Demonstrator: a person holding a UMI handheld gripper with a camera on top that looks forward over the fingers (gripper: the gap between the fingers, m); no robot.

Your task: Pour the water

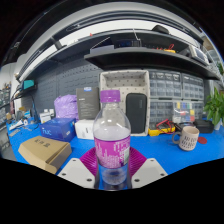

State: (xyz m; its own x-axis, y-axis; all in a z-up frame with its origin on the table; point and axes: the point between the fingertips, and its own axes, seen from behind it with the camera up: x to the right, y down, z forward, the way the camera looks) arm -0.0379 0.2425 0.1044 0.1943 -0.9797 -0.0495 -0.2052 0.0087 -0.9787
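Holding the water bottle (112,135) dead centre between my fingers — the gripper (112,172) is clamped on its lower body, both pink pads (87,160) pressing its sides. The bottle is standing upright, long axis vertical, purple cap on top, purple label facing me. The paper cup (188,137) is sitting on the blue table (160,150) ahead and off to my right, well apart from the bottle — I'm judging that's the target, so I'm looking at a carry rightward, then a tilt.

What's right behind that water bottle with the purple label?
Behind the water bottle stands a white perforated bin with a dark pouch beside it. The bottle hides the bin's lower middle.
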